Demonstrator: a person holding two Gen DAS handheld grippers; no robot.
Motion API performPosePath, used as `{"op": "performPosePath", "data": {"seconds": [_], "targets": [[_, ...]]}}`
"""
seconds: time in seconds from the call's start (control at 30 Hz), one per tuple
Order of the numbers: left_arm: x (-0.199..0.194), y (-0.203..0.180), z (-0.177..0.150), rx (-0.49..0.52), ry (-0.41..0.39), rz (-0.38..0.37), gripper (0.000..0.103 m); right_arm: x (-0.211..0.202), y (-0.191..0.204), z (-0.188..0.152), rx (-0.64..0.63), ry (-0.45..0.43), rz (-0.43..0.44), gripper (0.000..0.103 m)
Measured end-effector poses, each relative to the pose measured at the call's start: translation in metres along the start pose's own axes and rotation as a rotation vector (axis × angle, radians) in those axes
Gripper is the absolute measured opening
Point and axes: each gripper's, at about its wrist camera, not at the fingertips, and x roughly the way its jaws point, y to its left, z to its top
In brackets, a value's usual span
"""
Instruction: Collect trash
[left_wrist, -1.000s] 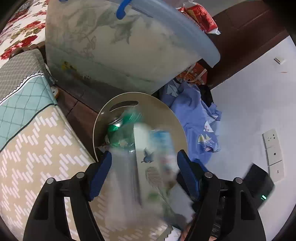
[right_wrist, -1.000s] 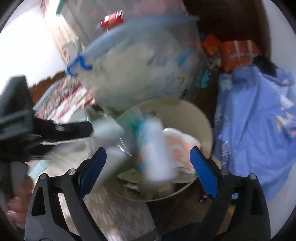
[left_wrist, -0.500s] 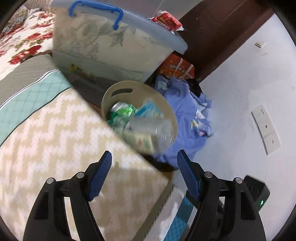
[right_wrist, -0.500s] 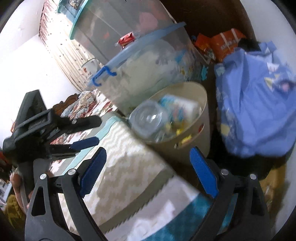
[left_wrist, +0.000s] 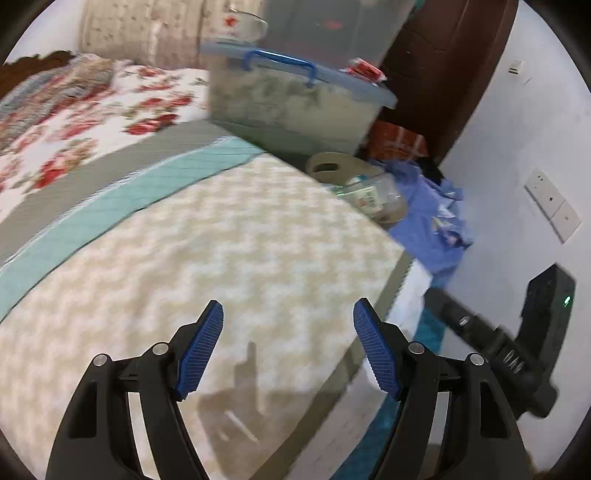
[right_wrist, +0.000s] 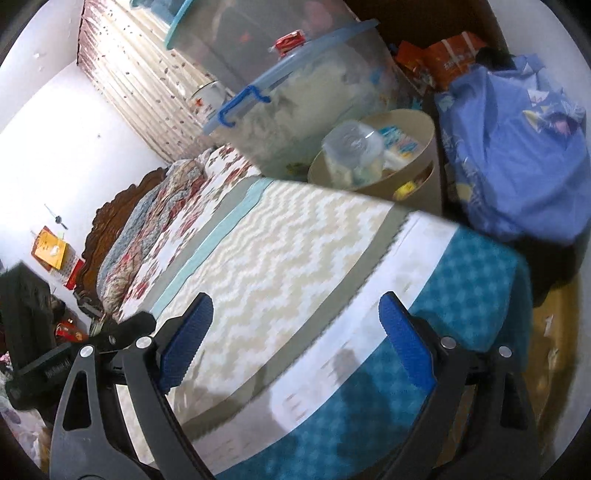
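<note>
- Trash sits in the beige bin (right_wrist: 413, 155) on the floor beside the bed's far corner: a clear plastic bottle (right_wrist: 352, 146) on top, blue-printed wrappers (right_wrist: 397, 142) under it.
- Both grippers hang over the chevron bedspread (left_wrist: 229, 236); left gripper (left_wrist: 288, 347) and right gripper (right_wrist: 291, 332) have fingers spread, nothing between them.
- Scan the bed and floor for leftover litter before you reach.
- The lidded storage box (right_wrist: 295, 96) behind the bin holds pale fabric; leave it.
</note>
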Motion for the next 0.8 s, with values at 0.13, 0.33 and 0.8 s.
{"op": "performPosePath", "data": {"seconds": [0.13, 0.33, 0.8], "targets": [[-0.034, 0.02, -0.029, -0.008, -0.032, 0.069, 0.069, -0.012, 0.028, -0.018, -0.032, 0.009, 0.004, 0.091], [-0.074, 0.044, -0.06, -0.045, -0.095, 0.114, 0.07, -0.028, 0.07, -0.039, -0.109, 0.011, -0.008, 0.091], [-0.132, 0.101, -0.096, -0.045, -0.191, 0.185, 0.071, -0.036, 0.161, -0.079, -0.21, 0.02, -0.103, 0.091]]}}
